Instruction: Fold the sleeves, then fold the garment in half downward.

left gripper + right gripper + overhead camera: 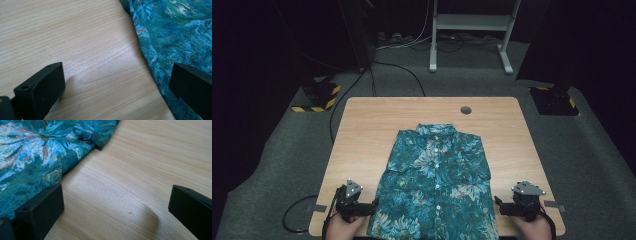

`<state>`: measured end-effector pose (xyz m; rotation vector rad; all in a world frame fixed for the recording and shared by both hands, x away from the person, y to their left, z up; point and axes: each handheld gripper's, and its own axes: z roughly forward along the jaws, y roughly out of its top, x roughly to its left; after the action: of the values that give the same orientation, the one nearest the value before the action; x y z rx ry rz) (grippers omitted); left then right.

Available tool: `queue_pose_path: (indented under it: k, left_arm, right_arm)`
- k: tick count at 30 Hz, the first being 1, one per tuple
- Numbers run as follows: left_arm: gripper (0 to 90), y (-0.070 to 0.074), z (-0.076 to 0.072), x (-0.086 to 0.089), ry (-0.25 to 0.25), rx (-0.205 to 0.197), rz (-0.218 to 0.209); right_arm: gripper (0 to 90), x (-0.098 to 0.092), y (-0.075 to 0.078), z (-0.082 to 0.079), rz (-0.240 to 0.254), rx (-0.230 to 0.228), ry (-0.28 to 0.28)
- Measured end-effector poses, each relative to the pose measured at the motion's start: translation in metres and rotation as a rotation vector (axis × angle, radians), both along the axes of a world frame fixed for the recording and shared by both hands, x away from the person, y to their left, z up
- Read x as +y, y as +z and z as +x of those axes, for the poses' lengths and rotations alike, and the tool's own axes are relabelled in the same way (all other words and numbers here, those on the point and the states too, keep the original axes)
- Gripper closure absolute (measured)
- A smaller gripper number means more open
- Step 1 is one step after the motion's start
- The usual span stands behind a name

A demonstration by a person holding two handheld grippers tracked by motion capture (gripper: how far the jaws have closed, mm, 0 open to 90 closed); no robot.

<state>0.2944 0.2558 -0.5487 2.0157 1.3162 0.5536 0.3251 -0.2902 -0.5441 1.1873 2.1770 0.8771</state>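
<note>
— Both grippers sit at the near edge of the wooden table (362, 120). Left gripper (362, 206) has its jaws spread wide, one over bare wood, the other over the hem of the teal floral shirt (437, 180). Holding nothing.

— And the right gripper (507, 207)?

— Same: jaws apart, empty, one jaw at the cloth's edge, the other over bare wood.

— Where's the shirt?

— Flat on the table, buttoned front up, collar toward the far side, hem hanging at the near edge. Sleeves look tucked in along the sides.

— So how far along?

— I'd judge the sides are folded in already; the lengthwise fold, hem up toward collar, isn't done. Neither lower corner is pinched yet.
</note>
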Motion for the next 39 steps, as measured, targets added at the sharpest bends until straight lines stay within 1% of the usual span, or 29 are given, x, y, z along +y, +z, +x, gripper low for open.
queue_pose_path:
  k: [11, 14, 18, 20, 25, 27, 29, 31, 33, 37, 39]
  left_arm:
    - [0.5, 0.0, 0.0, 0.0, -0.002, 0.001, 0.0]
    - [0.4, 0.0, 0.0, 0.0, -0.001, 0.003, 0.002]
    - [0.3, 0.0, 0.002, 0.0, 0.0, 0.004, 0.004]
    - [0.3, 0.001, 0.004, -0.002, -0.001, 0.013, 0.005]
    - [0.4, 0.003, 0.009, -0.003, -0.008, 0.036, 0.01]
    - [0.4, 0.004, 0.011, -0.004, -0.022, 0.046, 0.016]
    - [0.4, 0.006, 0.014, -0.003, -0.025, 0.057, 0.007]
    - [0.4, 0.008, 0.018, -0.001, -0.028, 0.053, -0.015]
    - [0.4, 0.01, 0.022, -0.002, -0.037, 0.055, -0.022]
    - [0.4, 0.019, 0.031, -0.005, -0.061, 0.025, -0.029]
    - [0.4, 0.023, 0.036, -0.008, -0.07, 0.022, -0.034]
  right_arm:
    - [0.3, -0.001, 0.0, 0.0, 0.008, 0.005, -0.003]
    - [0.3, -0.004, 0.001, 0.001, 0.035, 0.009, 0.004]
    - [0.2, -0.009, 0.002, 0.0, 0.088, 0.014, 0.005]
    - [0.2, -0.01, 0.002, 0.001, 0.093, 0.015, 0.006]
    - [0.0, -0.009, 0.005, 0.001, 0.095, 0.001, 0.024]
    - [0.0, -0.009, 0.008, 0.001, 0.108, -0.008, 0.024]
    - [0.0, -0.008, 0.011, 0.001, 0.108, -0.021, 0.029]
    - [0.0, -0.008, 0.013, 0.003, 0.111, -0.018, 0.033]
    - [0.0, -0.008, 0.013, 0.006, 0.113, -0.012, 0.03]
    - [0.0, -0.004, 0.015, 0.012, 0.112, -0.007, 0.039]
    - [0.0, -0.001, 0.017, 0.015, 0.114, -0.006, 0.043]
